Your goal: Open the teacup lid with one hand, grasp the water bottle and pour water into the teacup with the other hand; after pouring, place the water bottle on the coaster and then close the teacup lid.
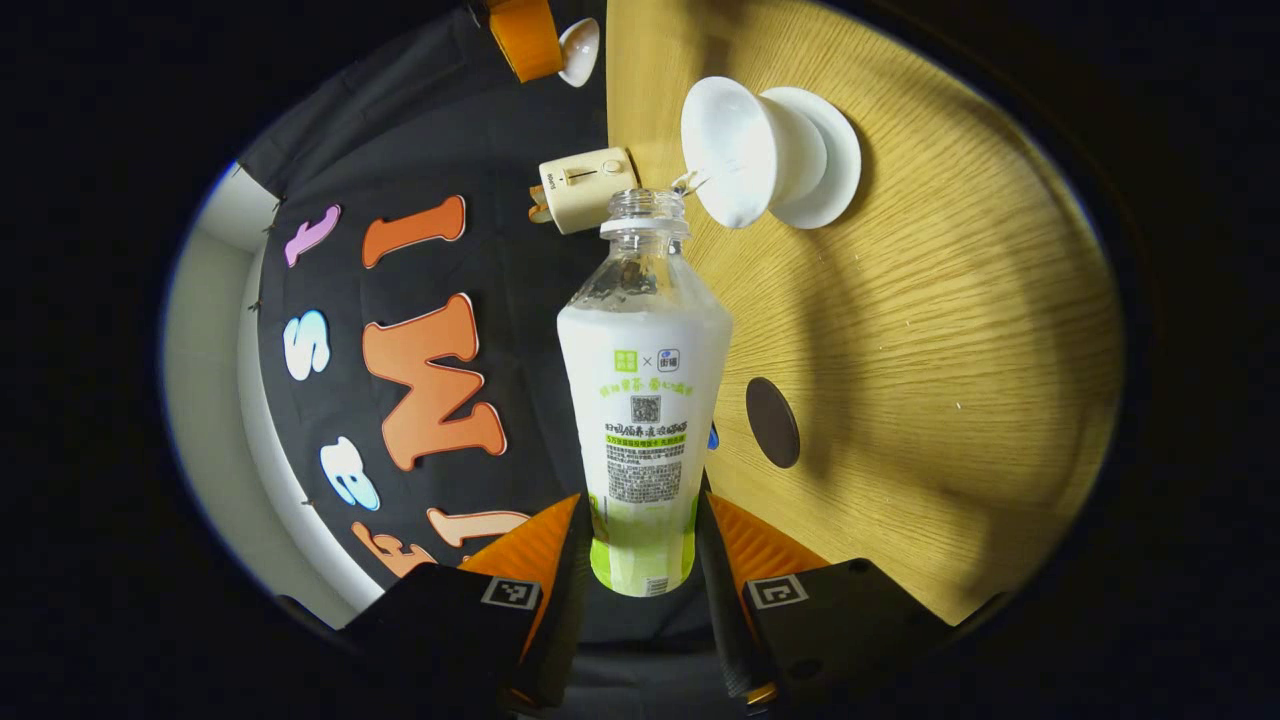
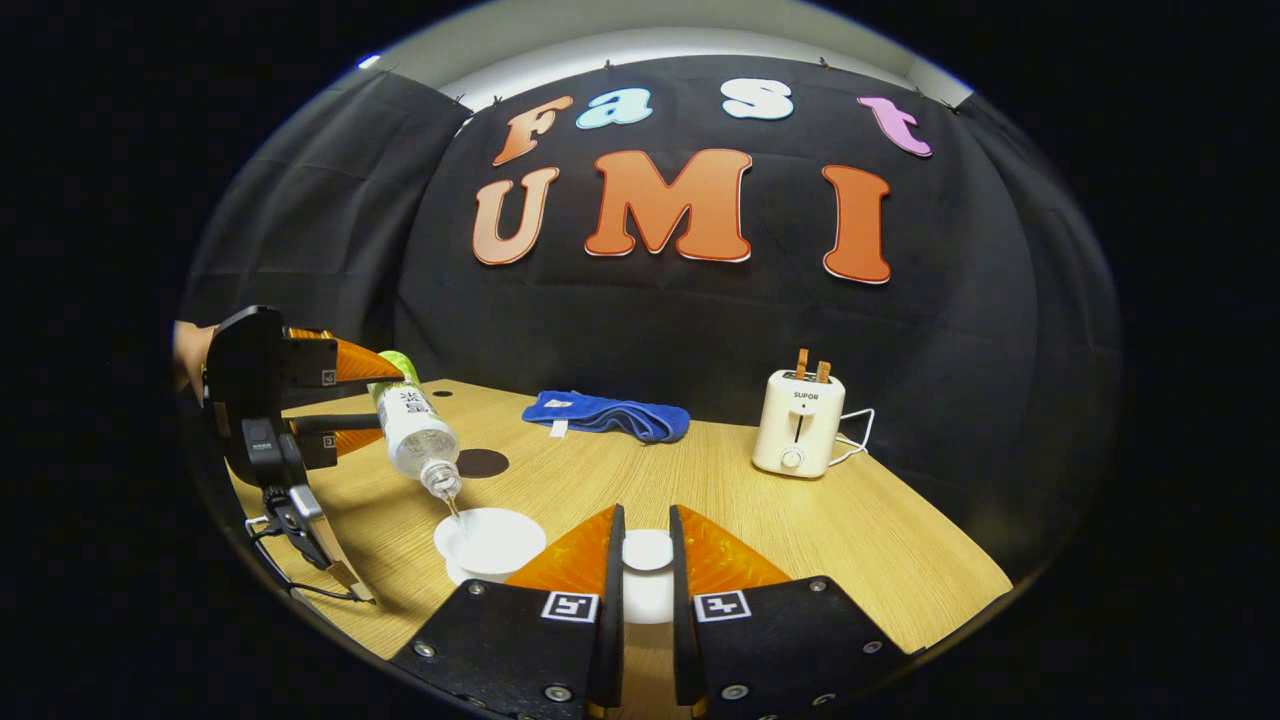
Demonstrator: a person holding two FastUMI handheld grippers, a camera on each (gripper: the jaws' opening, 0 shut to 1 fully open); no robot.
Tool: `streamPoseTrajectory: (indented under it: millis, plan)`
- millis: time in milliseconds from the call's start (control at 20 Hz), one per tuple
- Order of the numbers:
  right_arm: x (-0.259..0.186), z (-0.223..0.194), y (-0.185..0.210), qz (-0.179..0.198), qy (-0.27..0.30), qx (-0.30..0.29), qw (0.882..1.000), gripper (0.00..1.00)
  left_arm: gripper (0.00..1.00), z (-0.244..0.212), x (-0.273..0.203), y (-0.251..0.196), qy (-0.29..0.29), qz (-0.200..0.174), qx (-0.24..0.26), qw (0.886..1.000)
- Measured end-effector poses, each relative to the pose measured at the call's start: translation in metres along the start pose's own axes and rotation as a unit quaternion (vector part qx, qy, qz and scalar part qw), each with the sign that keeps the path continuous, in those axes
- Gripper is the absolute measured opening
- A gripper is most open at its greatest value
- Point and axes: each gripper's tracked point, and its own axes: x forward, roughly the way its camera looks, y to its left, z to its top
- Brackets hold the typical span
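My left gripper (image 1: 640, 545) is shut on the lower body of an uncapped clear water bottle (image 1: 642, 400) with a white and green label. The bottle is tipped so its mouth reaches the rim of the white teacup (image 1: 745, 155) on its saucer. In the right gripper view the same bottle (image 2: 415, 430) slants down from the left gripper (image 2: 345, 400), and a thin stream runs into the teacup (image 2: 490, 542). My right gripper (image 2: 645, 570) is shut on the white teacup lid (image 2: 647, 552), held just right of the cup. A dark round coaster (image 1: 772, 422) lies on the table.
A cream toaster (image 2: 797, 424) with its cord stands at the back right of the wooden table (image 2: 880, 540). A blue cloth (image 2: 605, 414) lies at the back middle. The coaster (image 2: 482, 463) sits behind the cup. A hand (image 2: 188, 350) holds the left gripper.
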Motion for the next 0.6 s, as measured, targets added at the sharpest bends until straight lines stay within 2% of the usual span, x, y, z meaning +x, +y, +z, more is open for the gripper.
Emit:
streamPoseTrajectory:
  millis: [150,550,600]
  plan:
    - [0.0,0.0,-0.001,-0.001,-0.001,0.0,1.0,0.2,0.58,0.0,0.003,0.001,-0.001,0.0,0.01,1.0]
    - [-0.002,-0.005,-0.003,0.0,0.002,0.006,1.0,0.2,0.61,0.002,0.007,0.019,-0.005,0.017,0.044,0.999]
    - [-0.002,-0.006,-0.004,0.001,0.002,0.007,1.0,0.2,0.58,0.002,0.007,0.019,-0.005,0.017,0.048,0.999]
